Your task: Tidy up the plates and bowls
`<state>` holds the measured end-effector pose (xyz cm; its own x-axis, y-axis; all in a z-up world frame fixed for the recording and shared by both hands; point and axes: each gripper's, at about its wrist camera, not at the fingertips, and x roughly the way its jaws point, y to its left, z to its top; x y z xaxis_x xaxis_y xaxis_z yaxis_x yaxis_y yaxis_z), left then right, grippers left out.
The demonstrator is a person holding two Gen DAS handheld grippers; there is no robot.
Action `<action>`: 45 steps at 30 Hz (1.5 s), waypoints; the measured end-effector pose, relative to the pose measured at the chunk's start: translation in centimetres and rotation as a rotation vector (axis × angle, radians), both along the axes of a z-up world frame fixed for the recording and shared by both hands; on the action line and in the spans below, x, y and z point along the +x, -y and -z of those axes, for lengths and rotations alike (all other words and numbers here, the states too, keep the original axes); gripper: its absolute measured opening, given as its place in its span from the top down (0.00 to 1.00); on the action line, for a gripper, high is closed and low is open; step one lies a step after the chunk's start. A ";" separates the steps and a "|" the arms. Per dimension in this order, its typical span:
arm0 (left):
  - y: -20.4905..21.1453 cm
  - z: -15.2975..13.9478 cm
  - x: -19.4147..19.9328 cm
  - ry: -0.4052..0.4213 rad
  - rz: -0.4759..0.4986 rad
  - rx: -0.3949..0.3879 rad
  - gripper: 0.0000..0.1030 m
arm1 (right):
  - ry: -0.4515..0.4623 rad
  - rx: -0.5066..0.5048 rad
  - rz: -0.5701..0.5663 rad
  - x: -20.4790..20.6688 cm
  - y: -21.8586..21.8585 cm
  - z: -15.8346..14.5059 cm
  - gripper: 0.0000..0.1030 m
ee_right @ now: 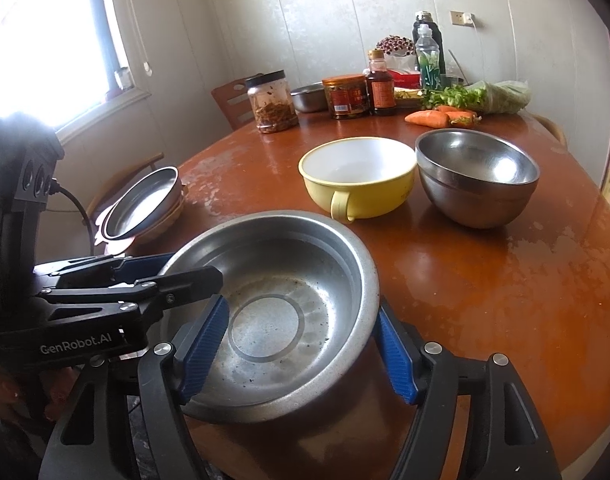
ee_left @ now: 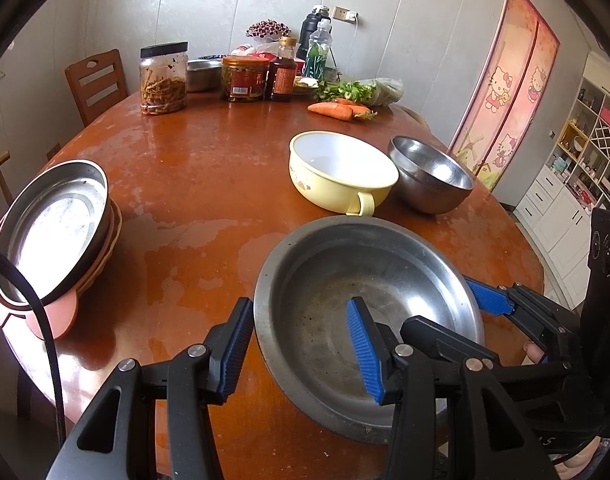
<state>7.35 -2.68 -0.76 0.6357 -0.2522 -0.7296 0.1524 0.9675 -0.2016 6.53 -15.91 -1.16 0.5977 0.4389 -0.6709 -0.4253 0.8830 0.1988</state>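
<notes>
Wide shallow steel basin (ee_left: 365, 320) near tabletop (ee_left: 209, 184) edge, both hand-held grippers, left (ee_left: 301, 356) and right (ee_right: 299, 354), wide astride its rim, unclamped; plate stack (ee_left: 53, 236) far-left done; yellow handled bowl (ee_left: 341, 172), steel bowl (ee_left: 431, 174) left.

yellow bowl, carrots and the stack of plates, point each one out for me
yellow bowl (ee_right: 357, 168), right wrist view, on its white inner floor
carrots (ee_left: 331, 110), left wrist view, on the body of the nearest one
stack of plates (ee_left: 53, 228), left wrist view, on the top steel plate's flat centre
</notes>
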 end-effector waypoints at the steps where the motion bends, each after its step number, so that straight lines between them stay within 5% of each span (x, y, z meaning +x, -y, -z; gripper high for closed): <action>1: 0.0 -0.1 0.0 0.001 0.000 0.002 0.53 | 0.003 0.001 0.003 0.0 0.1 -0.1 0.28; 36: 2.4 -2.7 -0.3 0.039 -0.017 0.063 0.48 | 0.061 0.063 0.070 -0.4 3.8 -1.6 0.27; 45: 5.5 -5.1 2.2 0.066 0.042 0.053 0.46 | 0.070 0.080 0.168 1.2 7.4 -2.4 0.27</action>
<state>9.54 -8.20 4.34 0.6728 -0.2416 -0.6993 0.2044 0.9691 -0.1381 7.71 -23.34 1.27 0.7110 0.3794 -0.5921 -0.2886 0.9252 0.2463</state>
